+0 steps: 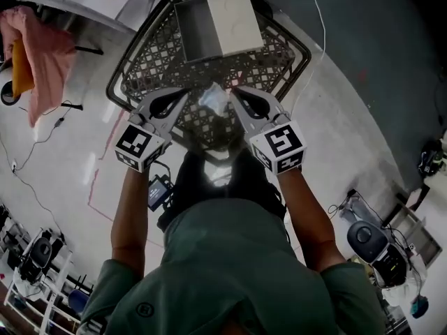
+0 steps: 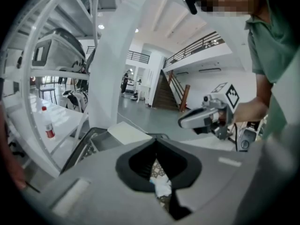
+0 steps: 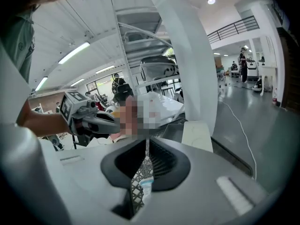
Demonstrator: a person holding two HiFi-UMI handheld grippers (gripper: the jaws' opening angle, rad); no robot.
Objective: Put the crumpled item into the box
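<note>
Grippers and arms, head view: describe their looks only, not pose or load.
The left gripper and right gripper are grey tapered bodies with dark openings, each with a white cube of black square markers at the rear. Green short sleeves.

Whitish, translucent crumpled item [image 1: 213,98], wadded, over the near half of the black lattice table [image 1: 150,65]. Open box [image 1: 218,25], grey inside, pale flap alongside, upright at the table's far end.
</note>
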